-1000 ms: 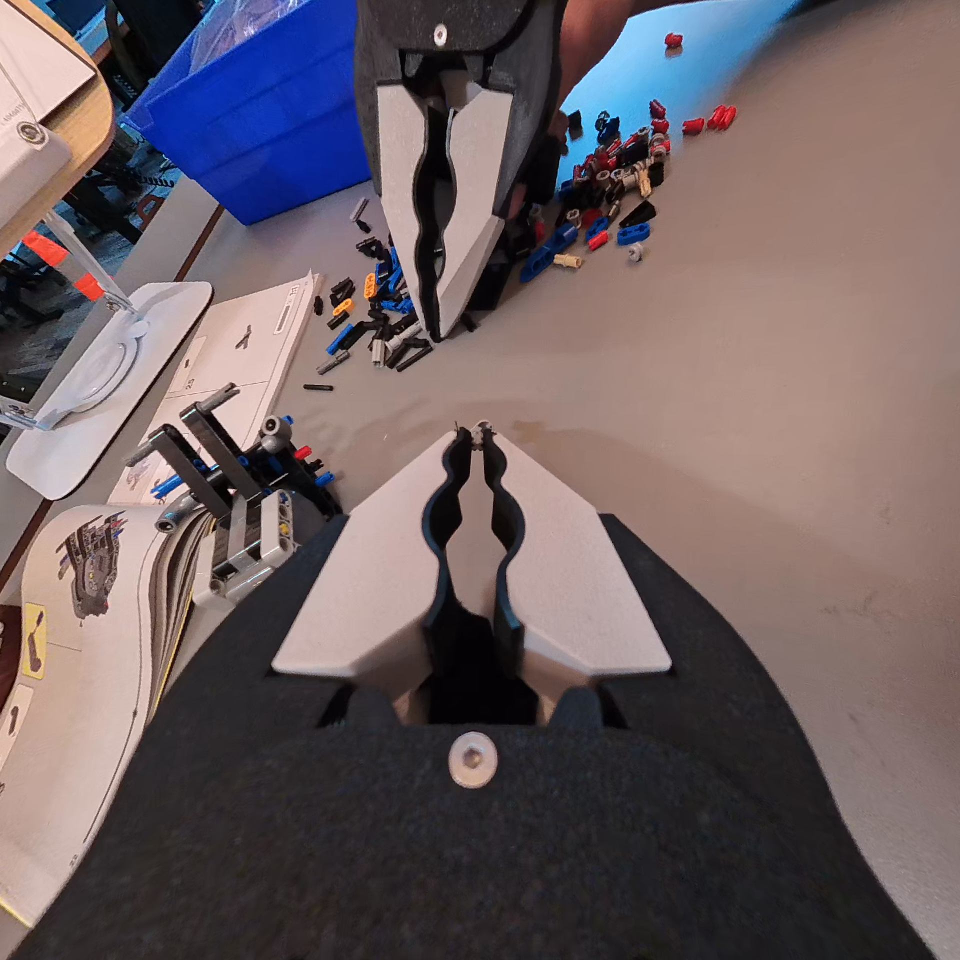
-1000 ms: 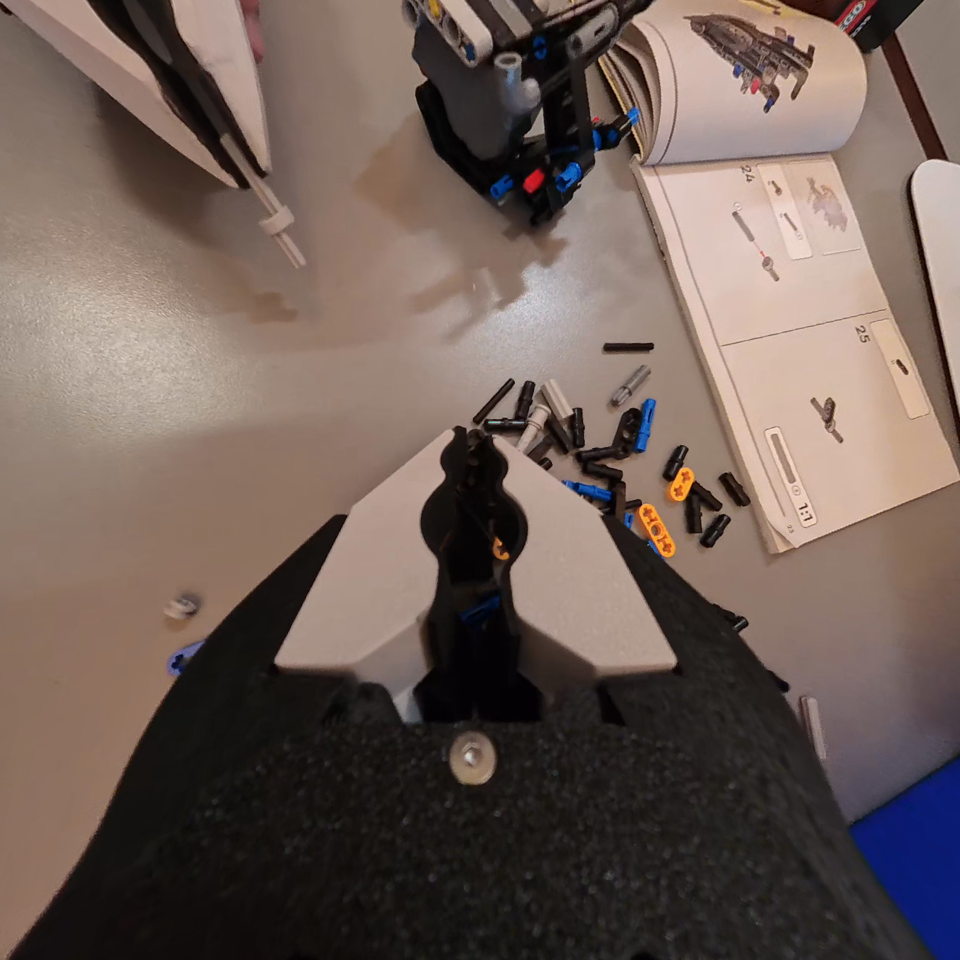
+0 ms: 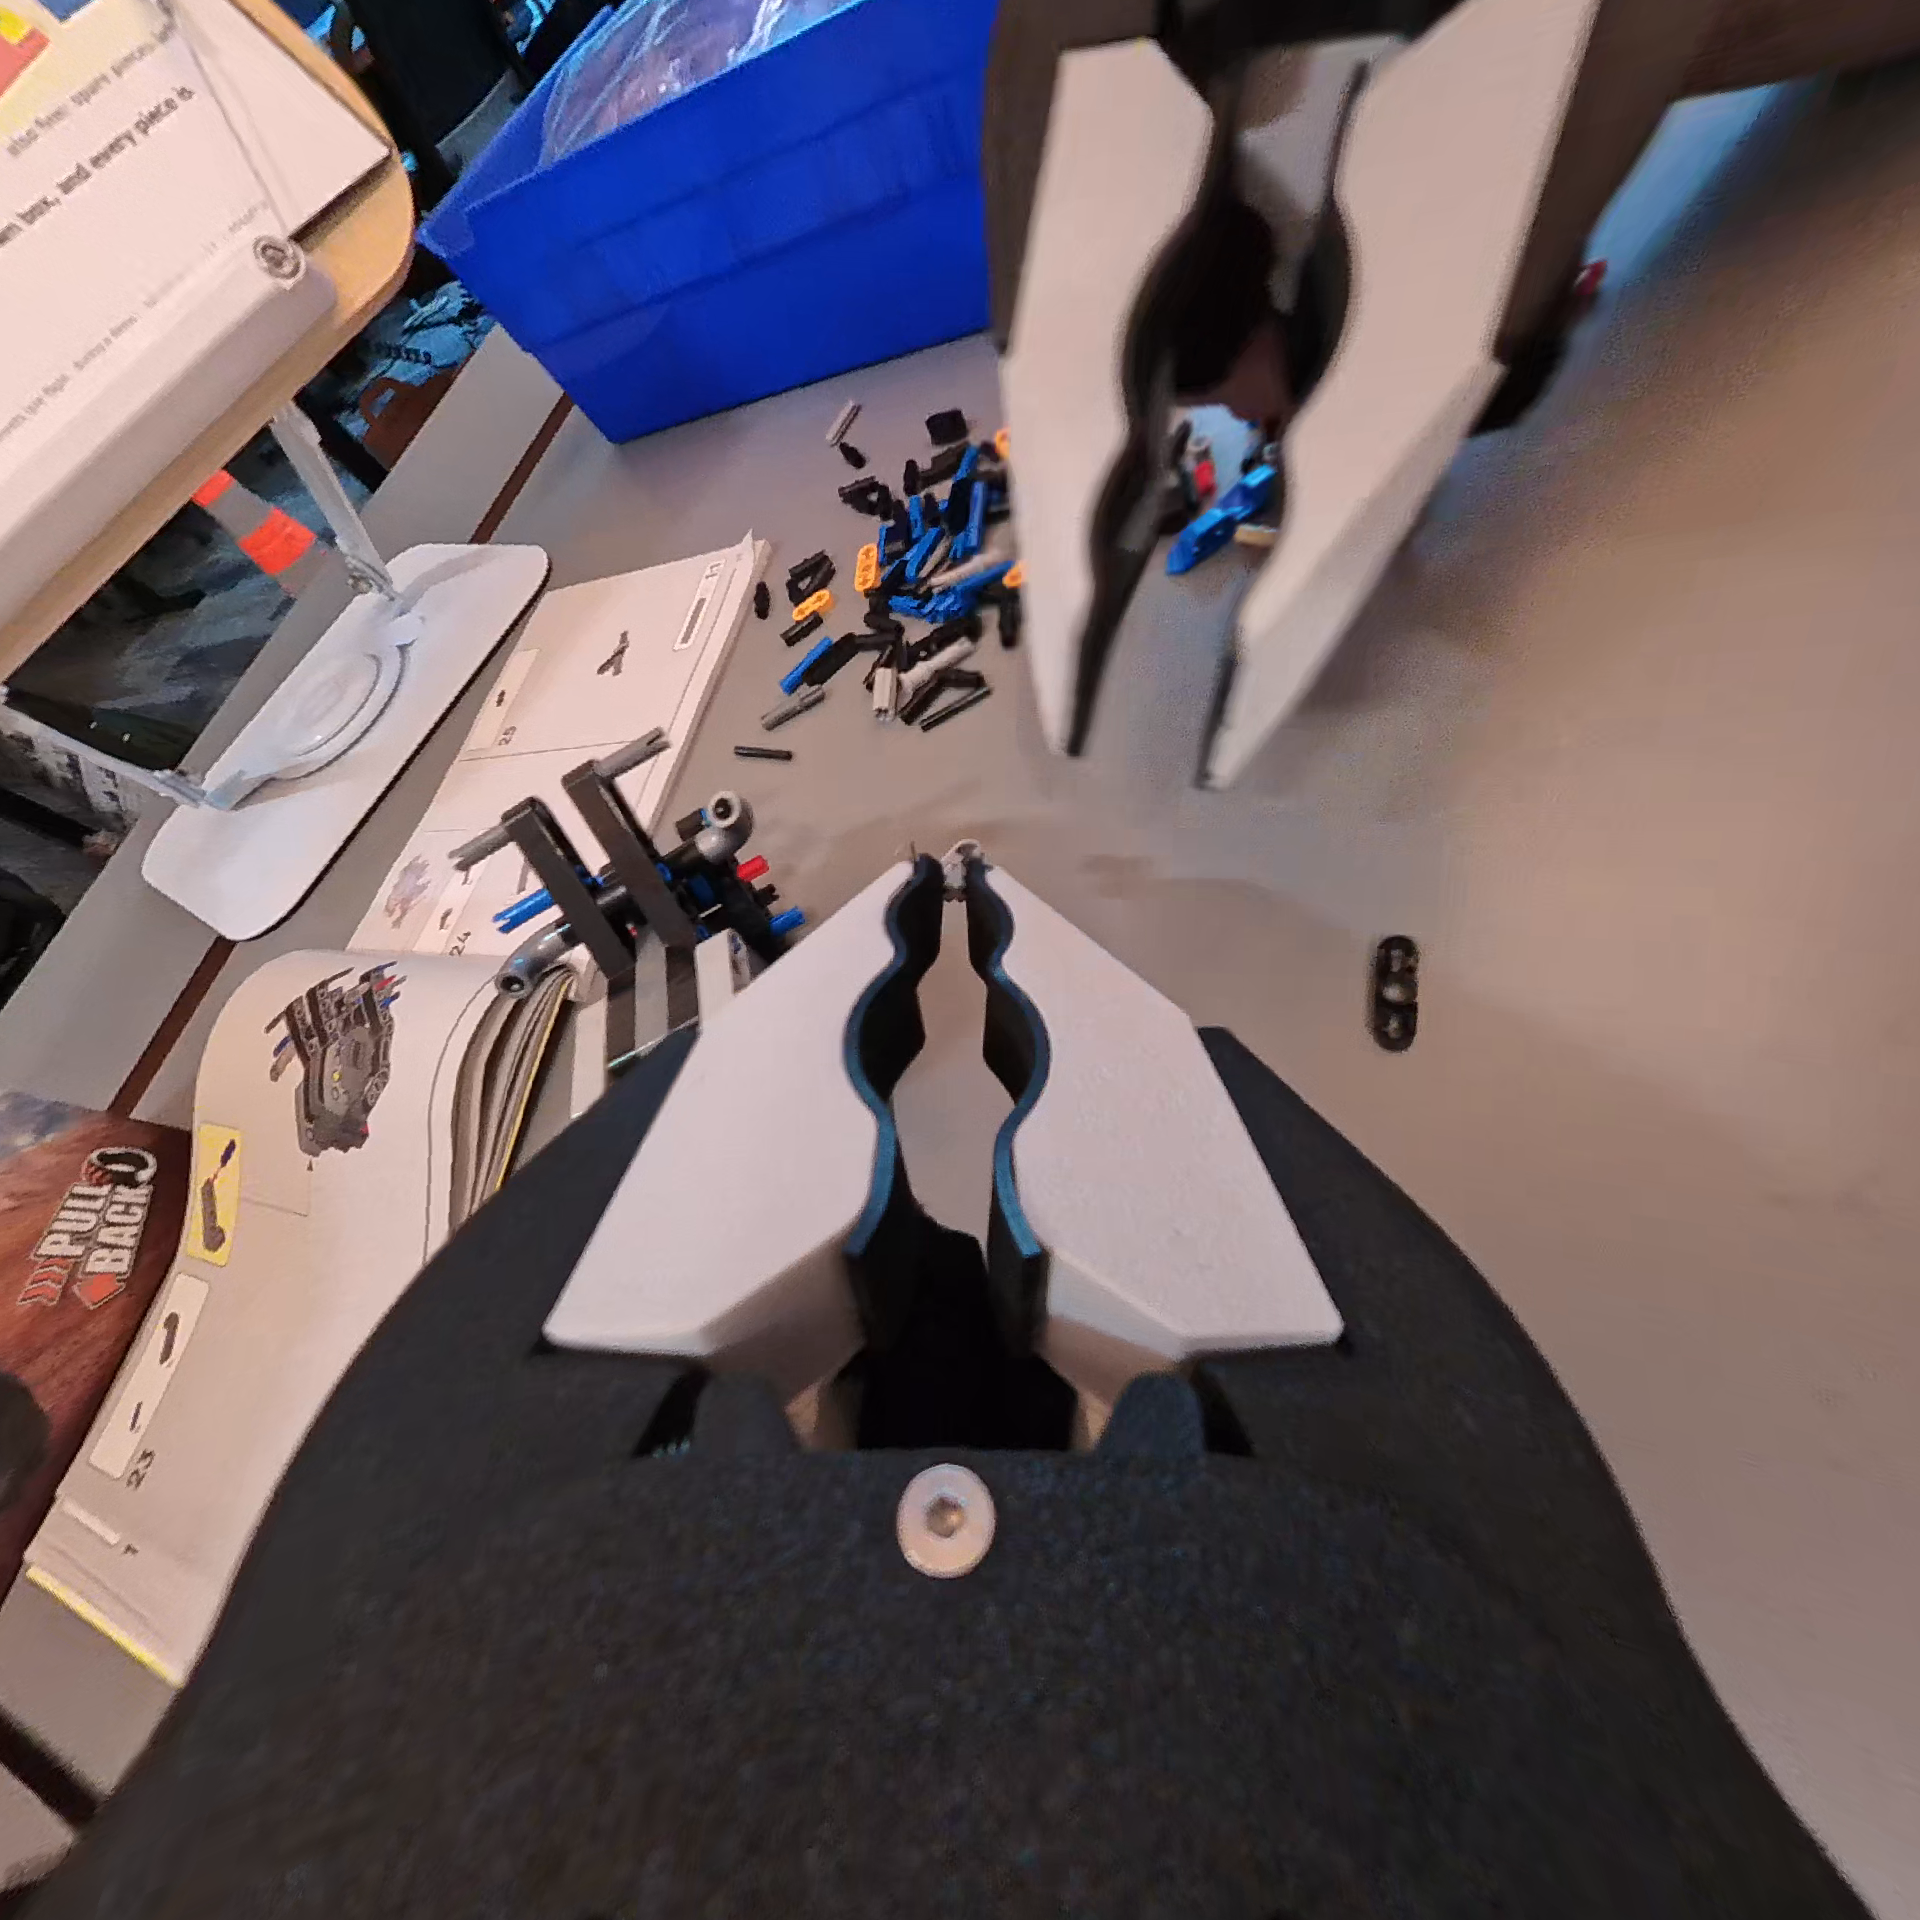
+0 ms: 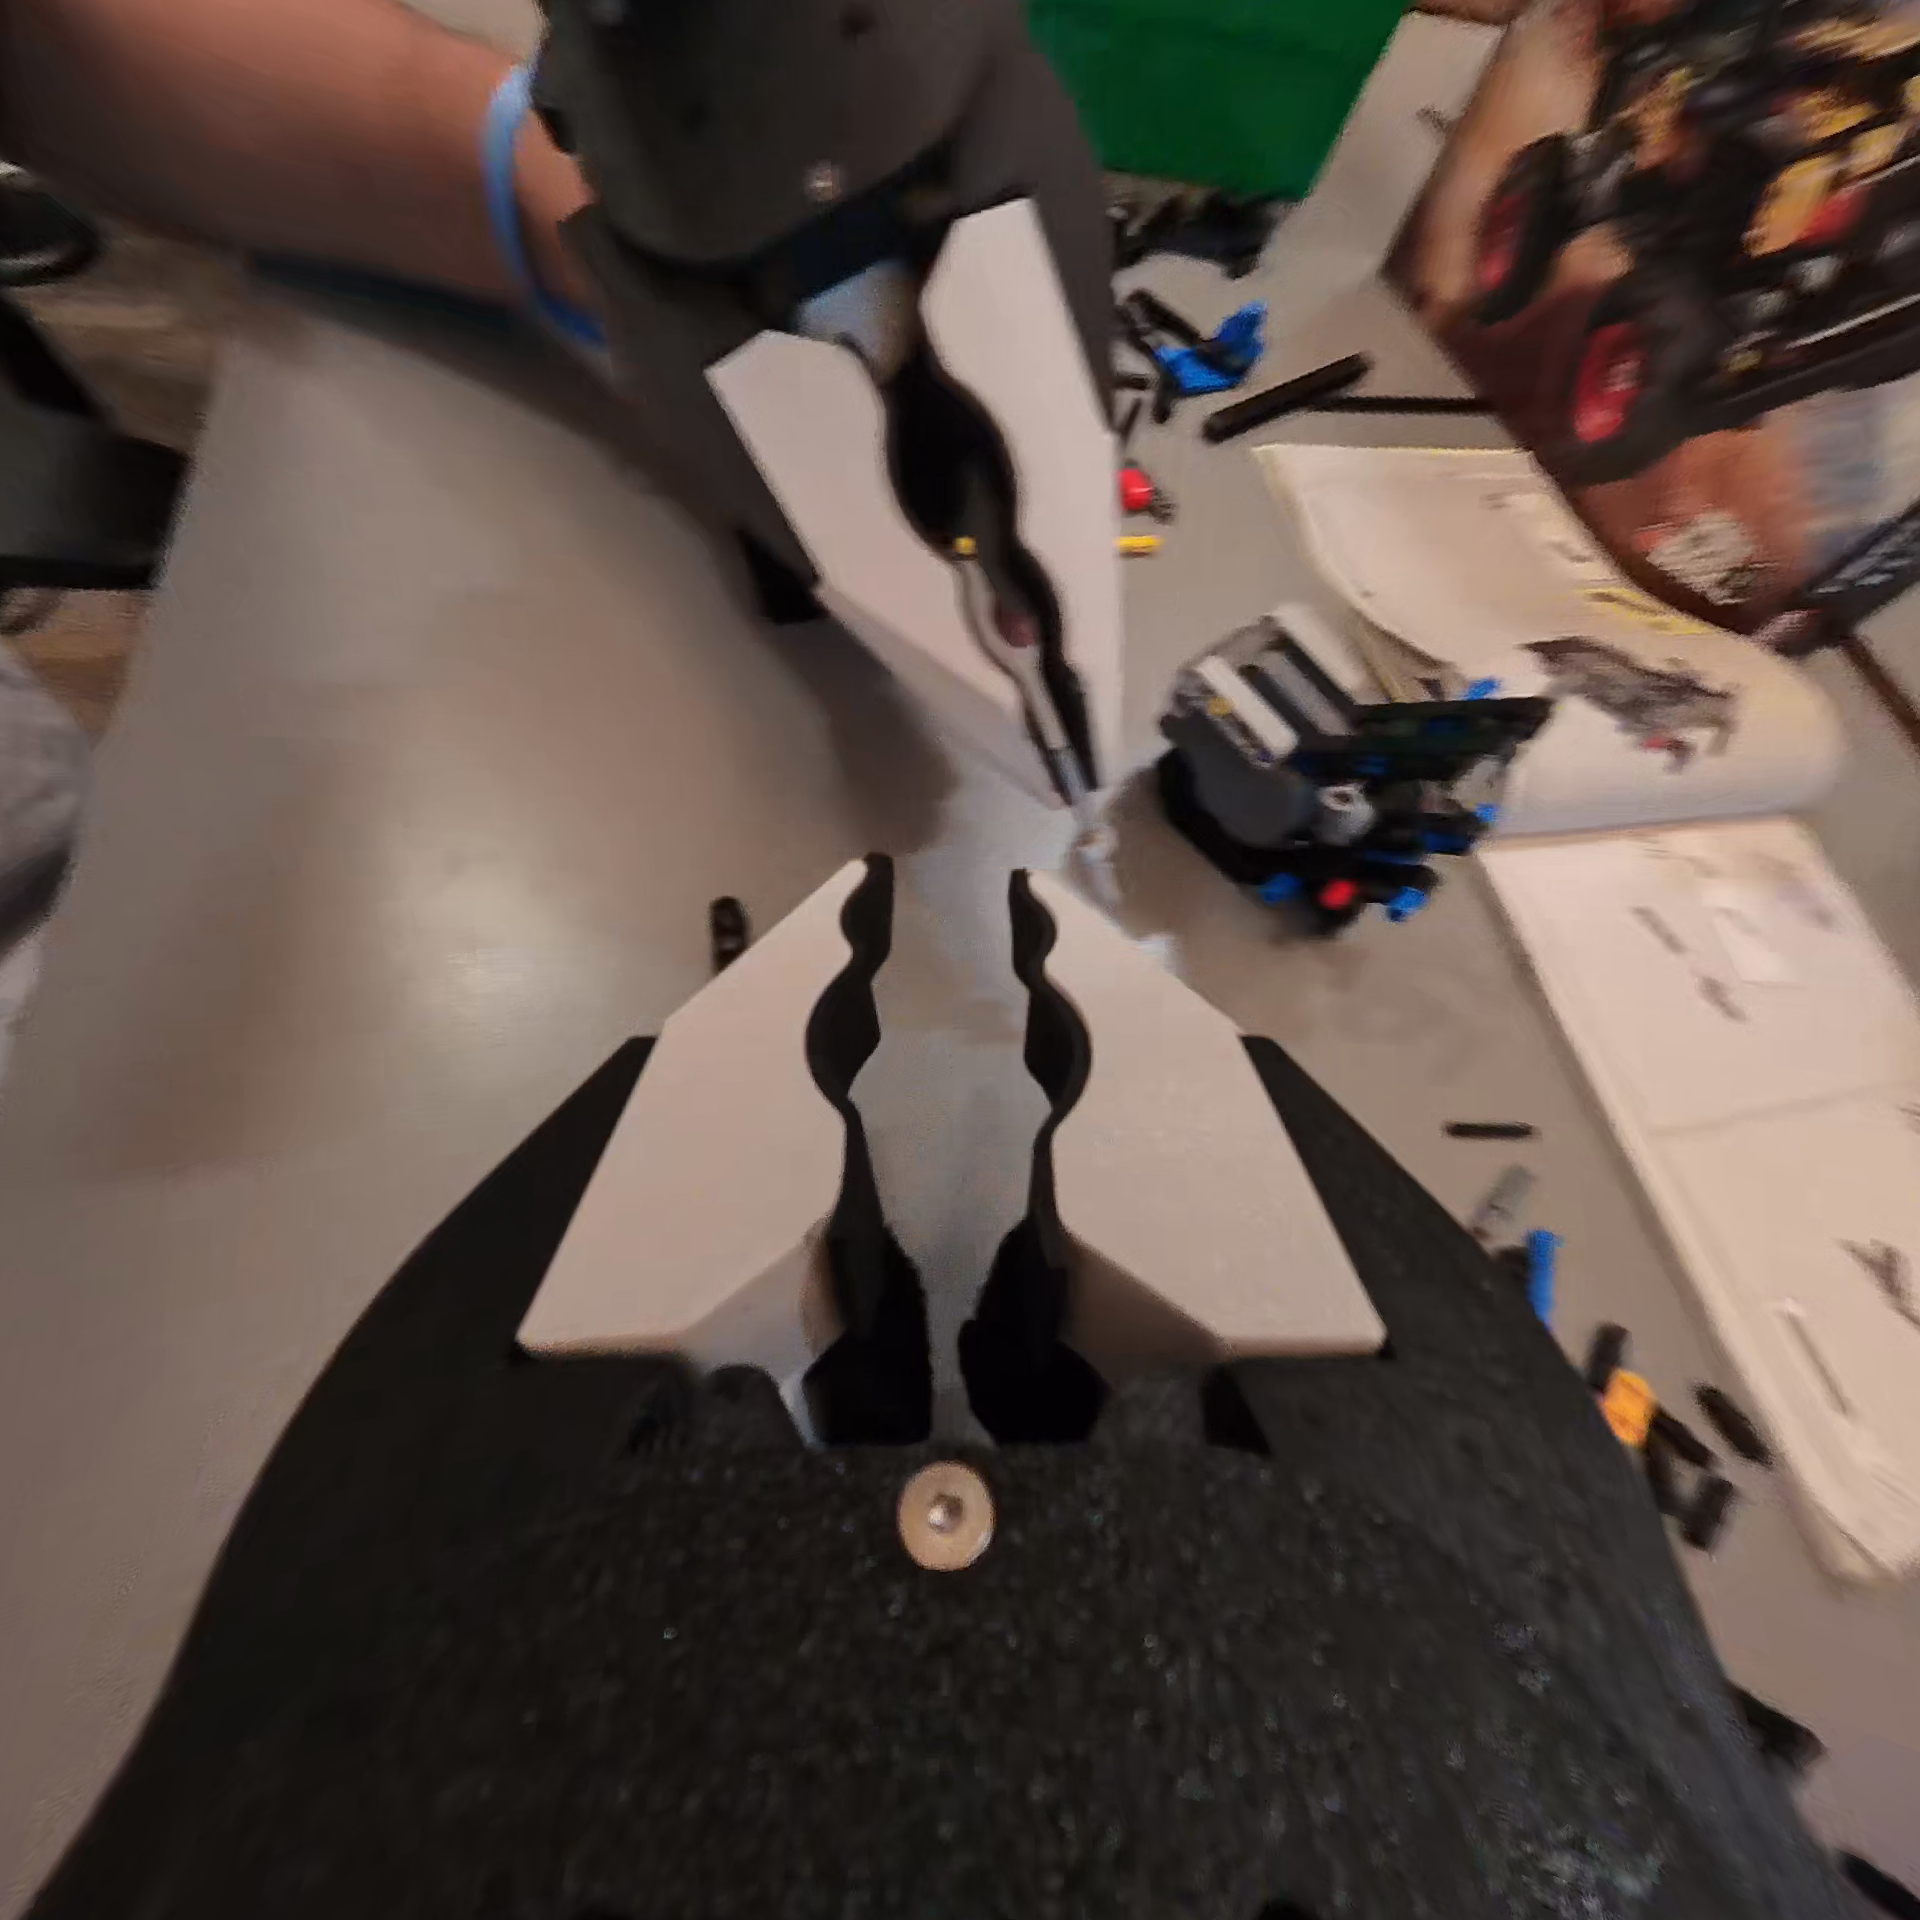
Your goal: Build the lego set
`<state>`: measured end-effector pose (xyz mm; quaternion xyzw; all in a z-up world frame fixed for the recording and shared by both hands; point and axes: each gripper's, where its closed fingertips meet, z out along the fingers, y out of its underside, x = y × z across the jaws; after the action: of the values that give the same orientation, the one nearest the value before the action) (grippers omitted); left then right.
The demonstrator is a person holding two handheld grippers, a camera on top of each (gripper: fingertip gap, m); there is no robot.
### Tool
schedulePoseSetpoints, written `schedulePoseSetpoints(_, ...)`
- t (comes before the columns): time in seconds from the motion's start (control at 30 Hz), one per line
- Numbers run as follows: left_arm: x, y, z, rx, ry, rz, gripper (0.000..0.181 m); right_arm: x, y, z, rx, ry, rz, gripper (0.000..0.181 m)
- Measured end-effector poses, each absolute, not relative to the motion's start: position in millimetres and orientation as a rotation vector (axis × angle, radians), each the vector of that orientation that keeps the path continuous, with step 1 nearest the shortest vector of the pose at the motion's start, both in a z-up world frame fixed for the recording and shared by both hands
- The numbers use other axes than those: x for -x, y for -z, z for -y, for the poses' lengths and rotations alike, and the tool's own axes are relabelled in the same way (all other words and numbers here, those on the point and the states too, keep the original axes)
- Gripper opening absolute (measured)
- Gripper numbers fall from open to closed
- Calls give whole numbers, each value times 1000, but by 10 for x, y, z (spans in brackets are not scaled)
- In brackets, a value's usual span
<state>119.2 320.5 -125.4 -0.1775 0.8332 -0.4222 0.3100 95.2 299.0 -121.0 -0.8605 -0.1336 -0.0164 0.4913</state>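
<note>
While a thin pale axle piece [image 3: 961, 858] is being pinched at the tips of the narrowed left gripper [image 3: 943, 871], just beside the half-built model [image 4: 1340, 784], the empty, parted right gripper [image 4: 948, 883] is being held facing it, pin lengthwise along the fingers.

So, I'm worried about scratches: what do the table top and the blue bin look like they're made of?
The table top looks like smooth grey laminate, semi-gloss, since it shows soft light reflections. The blue bin looks like moulded plastic, with an even colour and a slight sheen. Neither can be confirmed from looks alone.
</note>
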Motion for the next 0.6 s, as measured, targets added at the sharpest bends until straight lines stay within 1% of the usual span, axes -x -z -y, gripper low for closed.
schedulePoseSetpoints(0.03, -1171, 1255, -3183, 453, 1119, -2206, 3, -1008, 1204, -2978, 2089, 80, 326, 24)
schedulePoseSetpoints(0.2, -1086, 1285, -3088, 394, 1116, -2237, 3, -1121, 1299, -2999, 2112, 328, 417, 24)
schedulePoseSetpoints(0.3, -1037, 1279, -3036, 375, 1131, -2253, 3, -1084, 1395, -3019, 2141, 362, 471, 23)
schedulePoseSetpoints(0.5, -1047, 1219, -2956, 638, 1319, -2272, 3, -1113, 1352, -3075, 2091, 471, 501, 9)
schedulePoseSetpoints(0.6, -1051, 1203, -2960, 716, 1399, -2281, 3, -1120, 1344, -3084, 2078, 522, 527, 7)
